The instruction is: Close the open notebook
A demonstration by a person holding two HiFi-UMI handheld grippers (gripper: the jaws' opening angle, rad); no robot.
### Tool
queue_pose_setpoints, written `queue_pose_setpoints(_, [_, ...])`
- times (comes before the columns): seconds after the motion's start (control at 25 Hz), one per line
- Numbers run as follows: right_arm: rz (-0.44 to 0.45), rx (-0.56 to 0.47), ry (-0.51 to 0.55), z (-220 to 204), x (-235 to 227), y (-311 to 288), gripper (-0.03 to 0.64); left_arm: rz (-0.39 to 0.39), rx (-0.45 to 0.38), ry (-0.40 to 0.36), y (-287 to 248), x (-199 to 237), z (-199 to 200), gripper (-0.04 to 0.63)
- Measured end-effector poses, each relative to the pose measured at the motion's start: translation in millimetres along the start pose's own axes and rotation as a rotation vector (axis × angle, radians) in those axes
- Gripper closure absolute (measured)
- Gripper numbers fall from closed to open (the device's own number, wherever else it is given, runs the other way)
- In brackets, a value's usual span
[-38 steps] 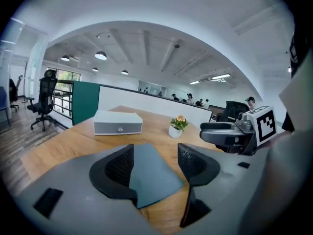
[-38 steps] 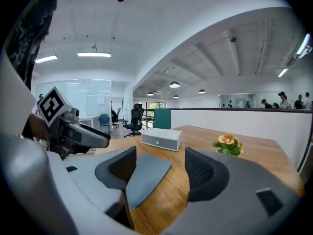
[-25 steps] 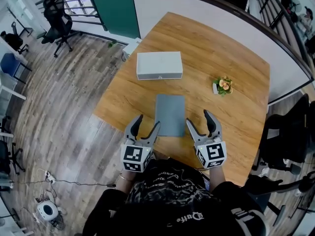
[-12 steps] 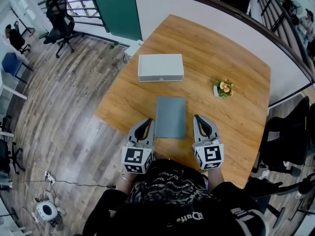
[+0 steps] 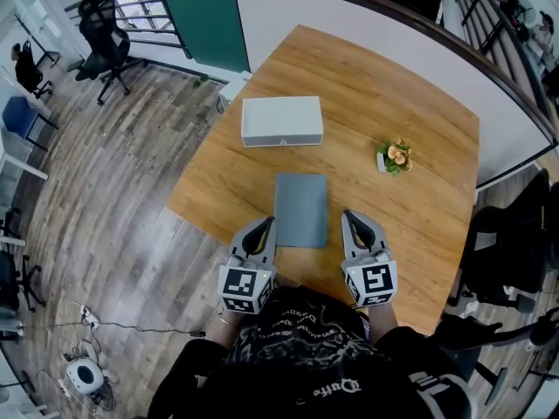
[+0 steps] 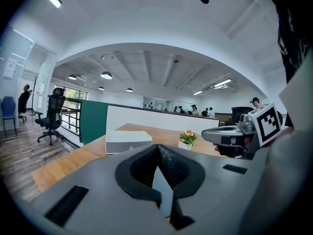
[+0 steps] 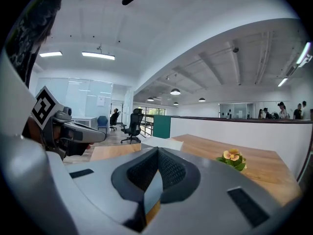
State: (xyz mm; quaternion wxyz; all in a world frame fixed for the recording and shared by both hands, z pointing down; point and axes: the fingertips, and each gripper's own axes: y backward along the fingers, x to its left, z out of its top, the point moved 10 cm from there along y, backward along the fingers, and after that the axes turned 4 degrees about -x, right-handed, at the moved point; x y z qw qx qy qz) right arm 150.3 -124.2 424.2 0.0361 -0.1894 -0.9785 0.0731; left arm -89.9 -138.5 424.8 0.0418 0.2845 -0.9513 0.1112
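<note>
Both pairs of fingers (image 6: 173, 169) were pressed tight together, tip against tip, with nothing caught between the ribbed pads. From where I stood, the person in a dark patterned top (image 5: 297, 339) held the left gripper (image 5: 262, 231) and the right gripper (image 5: 352, 225) low over the near edge of the wooden table (image 5: 393, 94), both pointing away from the body and tipped slightly downward. The marker cubes sat just in front of the person's chest. Between the two grippers lay the notebook (image 5: 300, 209), flat on the tabletop with its plain grey cover up, already shut. Its long sides ran away from the person. The left gripper's tips were just beside the notebook's left edge, though I could not tell whether they touched it, and the right gripper's tips stood a little clear of the right edge. Farther out, beyond the notebook's far end, a white box (image 5: 281, 120) rested flat on the wood. A small potted flower (image 5: 397, 154) stood off to the right, well apart from the box. Past the table's far edge ran a low white partition with a green panel (image 5: 205, 20) at its left, and a black office chair (image 5: 103, 33) stood on the plank floor beyond.
</note>
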Motion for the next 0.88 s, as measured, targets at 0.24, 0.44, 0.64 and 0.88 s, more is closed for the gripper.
queue_pose_setpoints(0.24, [-0.004, 0.028, -0.002, -8, -6, 3, 0.612, 0.005, 0.012, 0.004, -2, -2, -4, 0.574])
queue_pose_setpoints(0.44, [0.012, 0.06, 0.008, -14, -8, 1, 0.612, 0.014, 0.024, -0.002, -1, -2, -5, 0.574])
queue_pose_setpoints(0.64, [0.063, 0.098, 0.027, -16, -7, -4, 0.612, 0.018, 0.03, -0.013, -2, -4, -5, 0.574])
queue_pose_setpoints(0.88, [0.078, 0.106, 0.074, -19, -4, -9, 0.612, 0.001, 0.036, -0.053, -9, -6, -5, 0.574])
